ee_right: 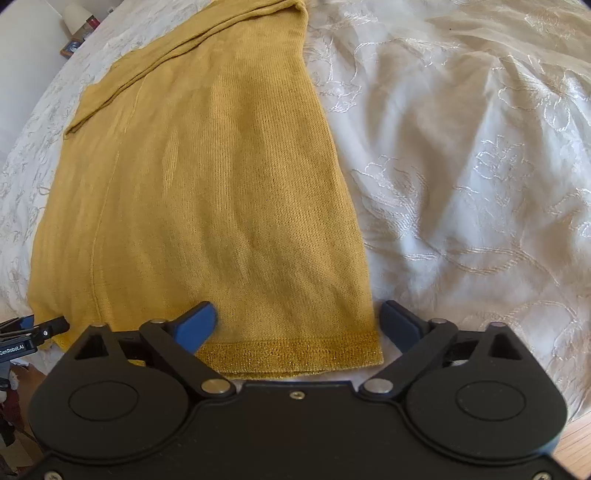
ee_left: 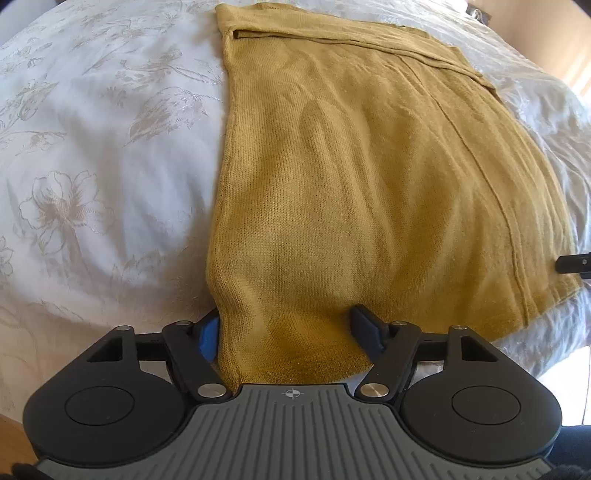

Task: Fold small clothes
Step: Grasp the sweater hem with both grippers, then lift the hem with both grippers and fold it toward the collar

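Note:
A mustard yellow knit garment (ee_left: 351,177) lies flat on the white bed, folded lengthwise, its far edge doubled over. My left gripper (ee_left: 288,328) is open at the garment's near left corner, with cloth lying between its blue fingers. In the right wrist view the same garment (ee_right: 207,192) shows with its glittery hem (ee_right: 295,350) nearest me. My right gripper (ee_right: 299,325) is open and straddles the near right corner at the hem. The right gripper's tip also shows in the left wrist view (ee_left: 576,263), and the left gripper's tip shows in the right wrist view (ee_right: 33,328).
The bed has a white cover with embroidered flowers (ee_left: 92,184), rumpled to the right of the garment (ee_right: 480,184). A nightstand with a white lamp and small items (ee_right: 79,26) stands at the far left. Wooden floor (ee_right: 576,446) shows at the near bed edge.

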Motion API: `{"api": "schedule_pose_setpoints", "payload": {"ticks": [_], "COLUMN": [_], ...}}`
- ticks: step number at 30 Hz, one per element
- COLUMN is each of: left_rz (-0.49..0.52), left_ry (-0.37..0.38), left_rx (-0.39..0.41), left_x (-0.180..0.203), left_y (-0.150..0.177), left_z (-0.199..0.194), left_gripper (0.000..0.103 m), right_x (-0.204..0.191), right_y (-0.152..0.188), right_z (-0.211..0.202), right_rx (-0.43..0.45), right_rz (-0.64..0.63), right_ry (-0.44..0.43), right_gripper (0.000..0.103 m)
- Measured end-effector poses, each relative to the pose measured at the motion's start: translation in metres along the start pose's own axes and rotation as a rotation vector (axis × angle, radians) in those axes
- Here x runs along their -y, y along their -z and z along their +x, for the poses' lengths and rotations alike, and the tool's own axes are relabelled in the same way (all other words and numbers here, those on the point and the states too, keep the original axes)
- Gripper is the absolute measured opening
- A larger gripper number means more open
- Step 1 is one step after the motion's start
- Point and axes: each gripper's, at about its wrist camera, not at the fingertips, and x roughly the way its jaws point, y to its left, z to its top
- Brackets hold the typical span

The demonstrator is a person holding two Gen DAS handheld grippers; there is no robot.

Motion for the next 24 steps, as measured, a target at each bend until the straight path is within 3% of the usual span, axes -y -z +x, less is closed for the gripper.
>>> {"api": "schedule_pose_setpoints", "payload": {"ticks": [2, 3, 5, 9, 18, 24], "left_rz": [-0.038, -0.052, -0.074, -0.087, -0.126, -0.157], "left_ry": [0.023, 0.034, 0.058, 0.098, 0.166, 0.182], "left_rx": [0.013, 0.018, 0.025, 0.055, 0.208, 0.263], "left_x": [-0.007, -0.01, -0.016, -0.022, -0.031, -0.033], "left_y": [0.001, 0.001, 0.003, 0.003, -0.013, -0.027], "left_z": [-0.006, -0.009, -0.015, -0.028, -0.068, -0.078], "left_gripper": [0.046, 0.035, 0.019, 0.009, 0.009, 0.009], "right_x": [0.003, 0.004, -0.001, -0.008, -0.013, -0.018], "right_y": [-0.003, -0.004, -0.003, -0.002, -0.009, -0.022], "right_z": [-0.005, -0.009, -0.016, -0.034, -0.073, -0.079], "right_rx": [-0.004, -0.005, 0.015, 0.07, 0.227, 0.253], "right_rz": [0.022, 0.029, 0.01, 0.023, 0.09, 0.088], "right_ry": [-0.037, -0.063, -0.073, -0.128, -0.193, -0.204], "right_gripper": [0.031, 0.025, 0.022, 0.019, 0.017, 0.017]}}
